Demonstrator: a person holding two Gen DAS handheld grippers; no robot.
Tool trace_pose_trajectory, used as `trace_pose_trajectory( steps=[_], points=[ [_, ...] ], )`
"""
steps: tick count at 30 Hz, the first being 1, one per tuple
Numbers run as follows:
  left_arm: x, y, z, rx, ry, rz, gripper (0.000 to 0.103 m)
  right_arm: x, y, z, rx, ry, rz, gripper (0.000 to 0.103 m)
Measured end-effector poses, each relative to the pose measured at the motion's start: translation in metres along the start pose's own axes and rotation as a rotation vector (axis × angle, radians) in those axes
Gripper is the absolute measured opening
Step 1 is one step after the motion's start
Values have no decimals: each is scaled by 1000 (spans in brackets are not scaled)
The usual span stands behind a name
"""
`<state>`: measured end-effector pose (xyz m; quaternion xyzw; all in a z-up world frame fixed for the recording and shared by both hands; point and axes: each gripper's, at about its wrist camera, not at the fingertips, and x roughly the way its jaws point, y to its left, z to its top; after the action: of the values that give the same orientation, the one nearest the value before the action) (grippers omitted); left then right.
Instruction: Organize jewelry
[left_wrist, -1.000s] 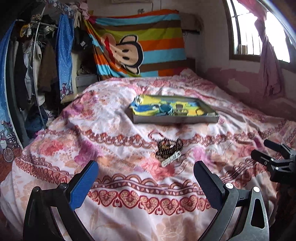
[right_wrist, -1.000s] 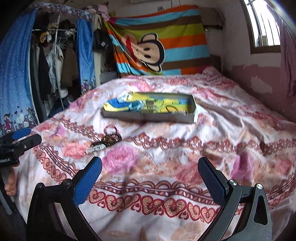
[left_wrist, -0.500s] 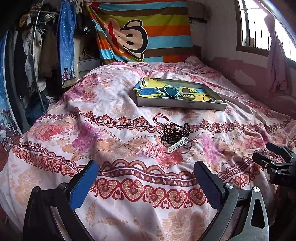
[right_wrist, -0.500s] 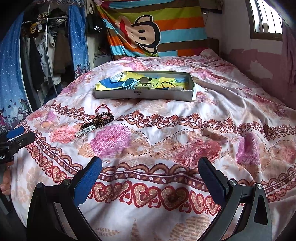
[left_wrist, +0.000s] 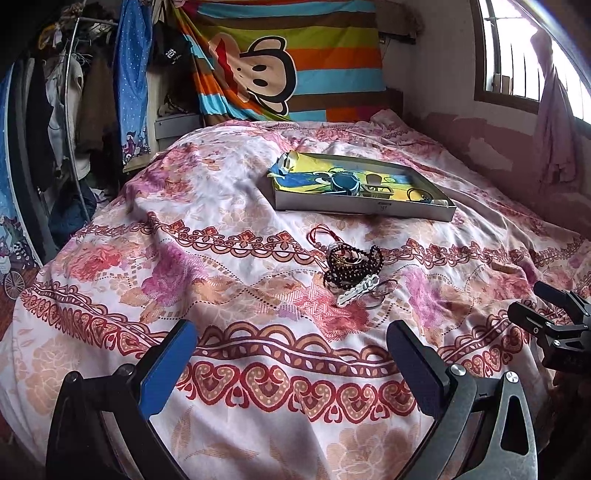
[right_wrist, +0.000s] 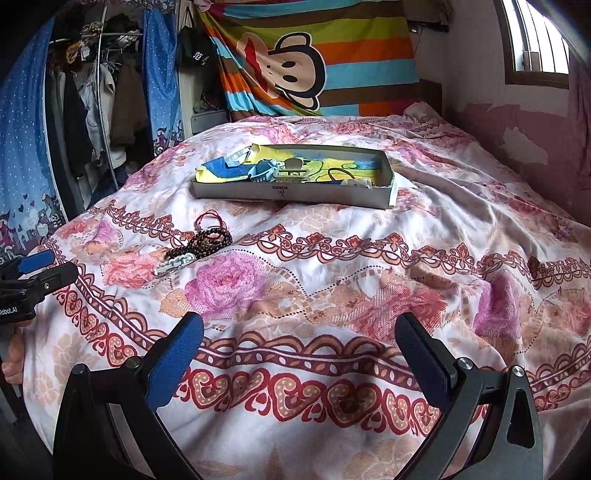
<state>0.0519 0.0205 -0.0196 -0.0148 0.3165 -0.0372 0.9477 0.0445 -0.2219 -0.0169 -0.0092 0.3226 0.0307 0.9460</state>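
Both grippers, left gripper (left_wrist: 290, 363) and right gripper (right_wrist: 299, 354), had closed in on the bracelets (left_wrist: 351, 264) (jaws apart, empty), so picking could begin.

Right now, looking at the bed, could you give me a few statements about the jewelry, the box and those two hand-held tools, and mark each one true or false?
1. The pile of dark bead strings lies on the bedspread, outside the shallow box. True.
2. The left gripper holds a bracelet. False: its jaws stand wide apart with nothing between them.
3. A white clasp-like piece lies at the near edge of the bead pile. True.
4. The box is empty. False: it holds a blue item and other small pieces on a yellow and blue lining.
5. The right gripper is open and empty. True.
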Motion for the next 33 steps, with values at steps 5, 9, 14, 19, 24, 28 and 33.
trace_pose_trajectory(
  steps=[5, 9, 14, 19, 24, 28, 33],
  points=[
    [5, 2, 5, -6, 1, -7, 103, 1, 1, 3, -7, -11, 7, 102],
    [8, 2, 6, -9, 9, -11, 103, 5, 5, 6, -19, -12, 18, 102],
    [11, 0, 7, 0, 12, -15, 103, 10, 11, 9, -46, -15, 23, 102],
    [16, -3, 11, 14, 14, -19, 103, 16, 16, 12, -79, -16, 11, 102],
    [19, -2, 14, 11, 16, -24, 103, 20, 17, 16, -80, -13, 20, 102],
    [21, 0, 16, 4, 18, -33, 103, 24, 17, 18, -78, -10, 27, 102],
    [26, 1, 21, 4, 27, -44, 103, 29, 17, 22, -79, -4, 33, 102]
  ],
)
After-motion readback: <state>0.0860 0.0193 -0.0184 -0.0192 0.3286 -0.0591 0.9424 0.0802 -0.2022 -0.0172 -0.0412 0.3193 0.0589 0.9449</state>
